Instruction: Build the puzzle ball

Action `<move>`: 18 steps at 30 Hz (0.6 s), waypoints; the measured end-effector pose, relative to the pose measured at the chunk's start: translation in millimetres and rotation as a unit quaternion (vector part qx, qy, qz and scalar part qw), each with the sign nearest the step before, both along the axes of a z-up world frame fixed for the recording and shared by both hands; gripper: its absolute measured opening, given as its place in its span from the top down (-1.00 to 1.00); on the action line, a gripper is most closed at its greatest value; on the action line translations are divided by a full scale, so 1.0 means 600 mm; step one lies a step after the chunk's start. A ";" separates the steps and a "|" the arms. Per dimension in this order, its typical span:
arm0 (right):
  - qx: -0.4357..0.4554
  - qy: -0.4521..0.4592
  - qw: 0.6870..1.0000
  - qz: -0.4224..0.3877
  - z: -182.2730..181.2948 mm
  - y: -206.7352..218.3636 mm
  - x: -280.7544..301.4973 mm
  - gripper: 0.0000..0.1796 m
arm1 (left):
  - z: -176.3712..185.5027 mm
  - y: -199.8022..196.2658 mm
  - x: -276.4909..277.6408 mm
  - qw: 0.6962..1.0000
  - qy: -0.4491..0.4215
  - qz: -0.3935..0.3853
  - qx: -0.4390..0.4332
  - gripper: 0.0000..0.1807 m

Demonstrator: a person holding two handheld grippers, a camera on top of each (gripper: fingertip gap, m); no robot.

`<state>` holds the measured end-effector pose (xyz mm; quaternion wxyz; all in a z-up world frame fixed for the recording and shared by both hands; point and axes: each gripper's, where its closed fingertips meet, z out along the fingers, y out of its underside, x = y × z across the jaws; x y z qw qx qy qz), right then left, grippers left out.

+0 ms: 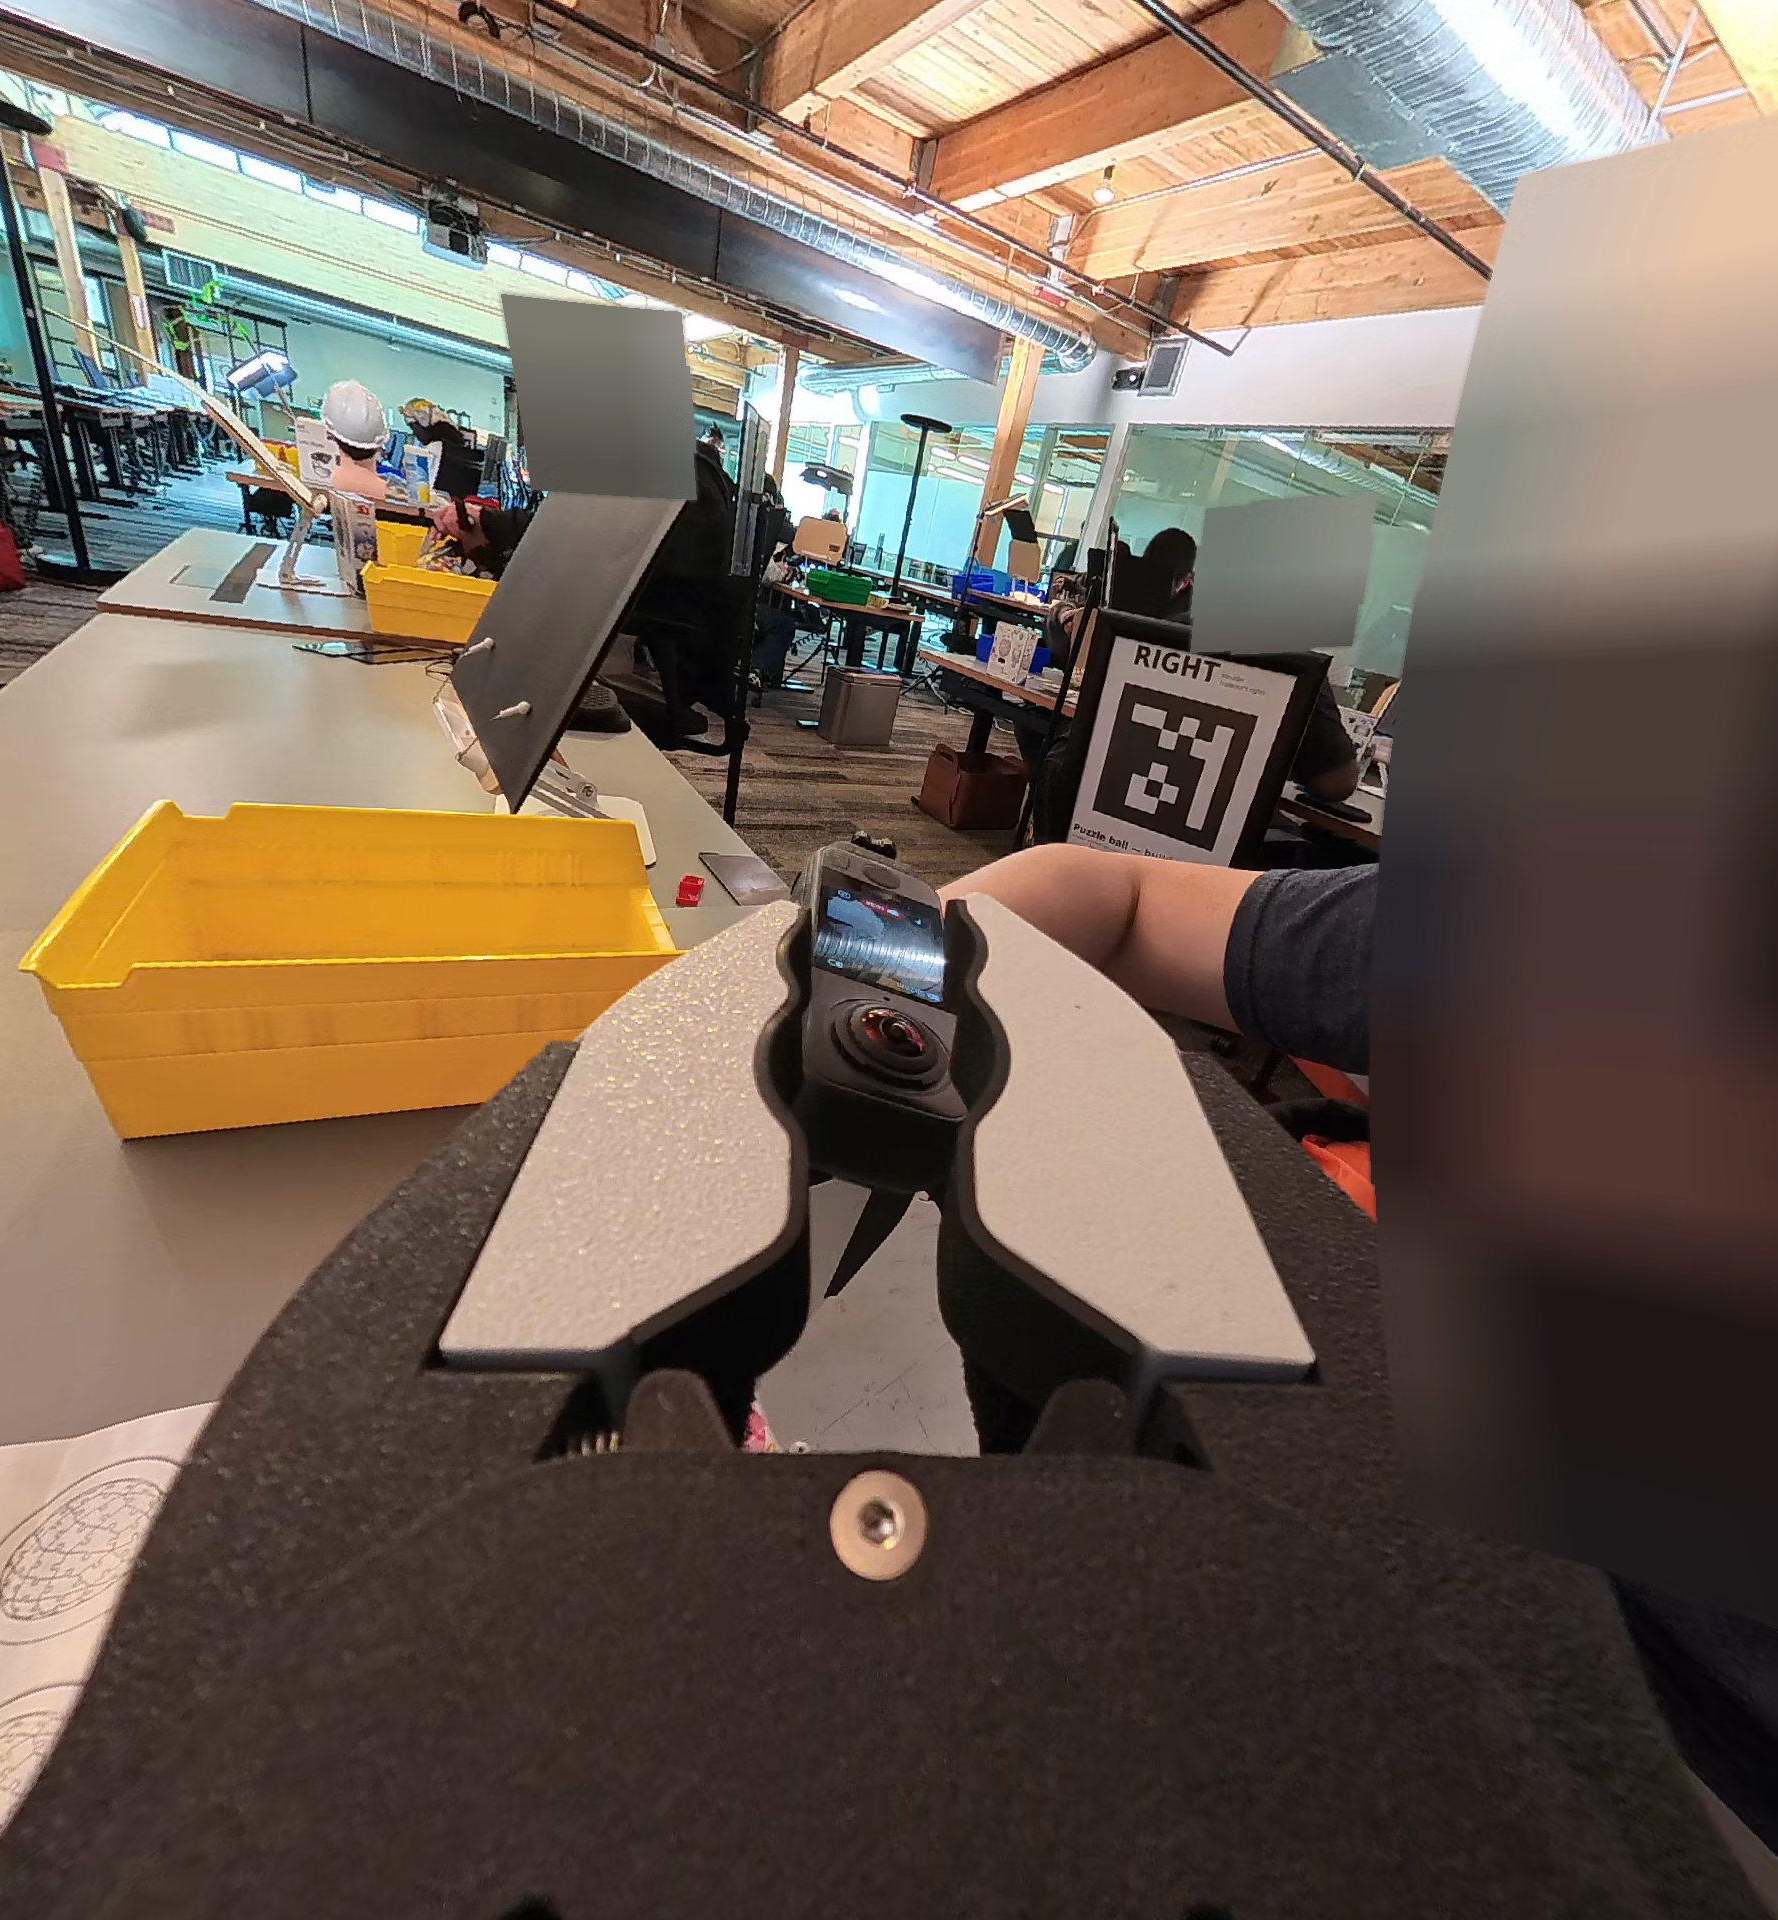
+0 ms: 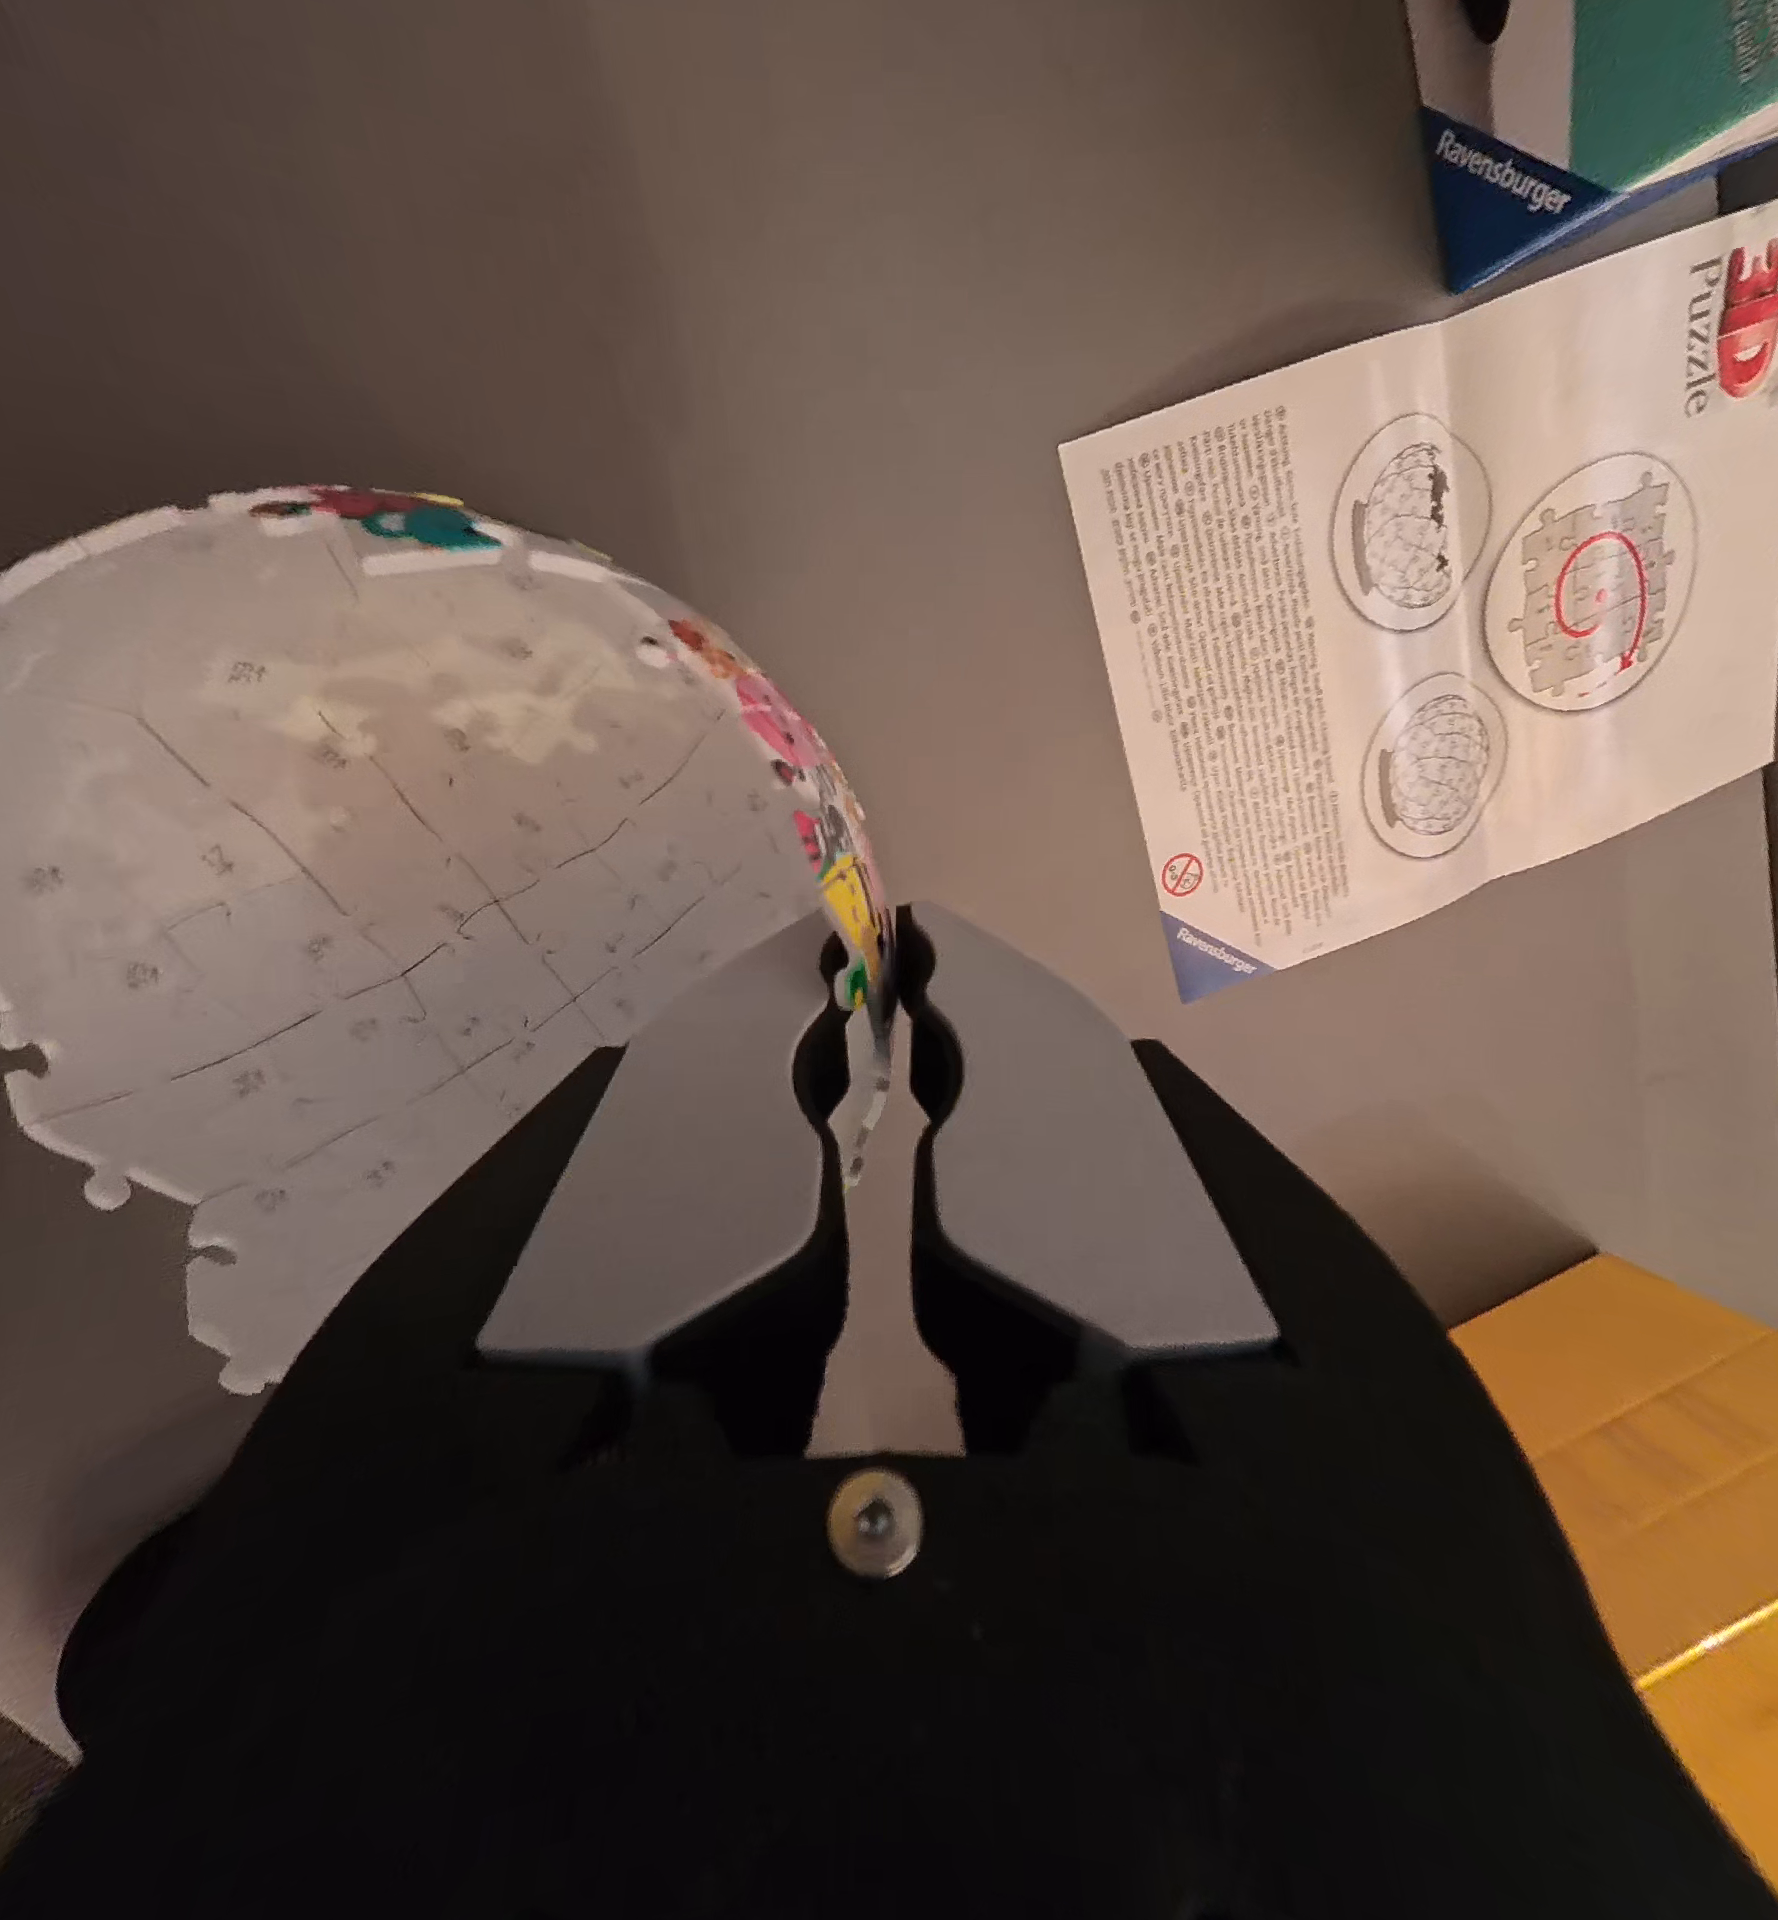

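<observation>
Right gripper (image 2: 869, 997) pinching shell (image 2: 345, 831) rim; thin edge grip, twist could pop seams. Left gripper (image 1: 872, 997) clamped on camera (image 1: 880, 1023).

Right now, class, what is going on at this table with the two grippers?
A person is building a puzzle ball with two handheld grippers. The right gripper is shut on the rim of the partly built puzzle ball, a curved shell seen from its pale inner side, with part of the ball missing. The left gripper is raised off the table and points at the other gripper's camera. An instruction sheet lies on the grey table, and a yellow bin stands nearby.
</observation>
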<state>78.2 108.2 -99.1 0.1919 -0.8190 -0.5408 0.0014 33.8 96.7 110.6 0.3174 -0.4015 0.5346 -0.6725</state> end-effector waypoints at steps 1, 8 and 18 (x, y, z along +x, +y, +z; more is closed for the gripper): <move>-0.002 0.002 1.000 0.000 -0.001 0.000 0.000 0.92 | 0.000 0.000 0.000 1.000 0.000 0.000 0.000 0.74; -0.006 0.004 1.000 -0.016 -0.005 0.001 0.002 0.92 | -0.001 -0.001 0.001 1.000 0.001 -0.001 0.001 0.74; -0.006 -0.001 1.000 -0.017 -0.003 -0.001 0.004 0.92 | -0.003 -0.002 0.003 1.000 0.003 -0.003 0.000 0.75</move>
